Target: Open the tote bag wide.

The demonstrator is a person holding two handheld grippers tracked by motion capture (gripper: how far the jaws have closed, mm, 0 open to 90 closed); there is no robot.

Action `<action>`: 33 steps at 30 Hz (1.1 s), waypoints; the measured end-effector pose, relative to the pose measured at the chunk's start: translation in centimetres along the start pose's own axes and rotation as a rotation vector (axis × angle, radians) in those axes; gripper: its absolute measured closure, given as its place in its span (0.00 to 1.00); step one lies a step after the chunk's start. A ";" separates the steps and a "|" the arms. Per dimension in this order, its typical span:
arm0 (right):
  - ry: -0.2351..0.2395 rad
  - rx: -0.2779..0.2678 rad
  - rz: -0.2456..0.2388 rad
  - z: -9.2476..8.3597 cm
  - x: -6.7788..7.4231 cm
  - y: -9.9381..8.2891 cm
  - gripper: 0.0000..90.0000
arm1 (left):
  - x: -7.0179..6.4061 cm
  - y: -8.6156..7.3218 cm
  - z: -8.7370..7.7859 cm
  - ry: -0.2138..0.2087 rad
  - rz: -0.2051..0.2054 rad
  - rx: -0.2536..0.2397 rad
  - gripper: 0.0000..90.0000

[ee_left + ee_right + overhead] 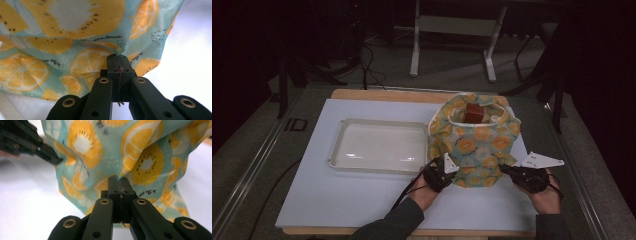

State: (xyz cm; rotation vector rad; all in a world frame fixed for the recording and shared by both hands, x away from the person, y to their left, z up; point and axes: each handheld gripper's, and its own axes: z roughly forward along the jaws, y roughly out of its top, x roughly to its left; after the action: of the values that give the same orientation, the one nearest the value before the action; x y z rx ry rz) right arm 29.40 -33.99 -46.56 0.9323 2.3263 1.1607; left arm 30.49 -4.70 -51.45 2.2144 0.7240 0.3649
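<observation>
We've got both claws, left gripper (117,61) and right gripper (117,182), pinched tight on the thin, crinkly citrus-print bag (476,142). It stands puffy around a reddish-brown block (473,113), beside a clear rectangular plastic tray (379,146)

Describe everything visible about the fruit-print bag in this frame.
The fruit-print bag is thin teal fabric printed with orange slices and kiwi-like rounds, standing slumped on the pale blue mat right of the clear tray. Its white-rimmed mouth is open at the top, with a reddish-brown block showing inside. The left gripper and right gripper each pinch its lower near corners, jaws shut on cloth.
</observation>
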 end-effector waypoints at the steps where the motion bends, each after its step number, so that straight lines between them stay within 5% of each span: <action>1: 0.005 0.008 0.005 0.1 -0.1 -0.3 1.00 | 0.0 0.0 0.0 0.000 -0.001 0.002 1.00; 9: 0.019 0.077 0.026 1.2 -0.5 -1.5 1.00 | 0.1 -0.3 -0.1 -0.012 -0.007 0.004 0.99; 21: 0.029 0.119 0.040 1.9 -0.7 -2.2 1.00 | 1.6 0.6 -3.0 -0.031 -0.118 -0.112 0.62; 33: 0.031 0.121 0.020 1.9 -0.2 -1.8 1.00 | 1.0 2.7 -4.6 -0.056 -0.143 -0.192 0.40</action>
State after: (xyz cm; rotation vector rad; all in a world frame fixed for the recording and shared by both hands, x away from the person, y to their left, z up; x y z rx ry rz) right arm 29.93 -33.90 -49.12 0.9880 2.4403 1.0589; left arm 30.25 -2.91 -46.35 1.9726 0.7785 0.2867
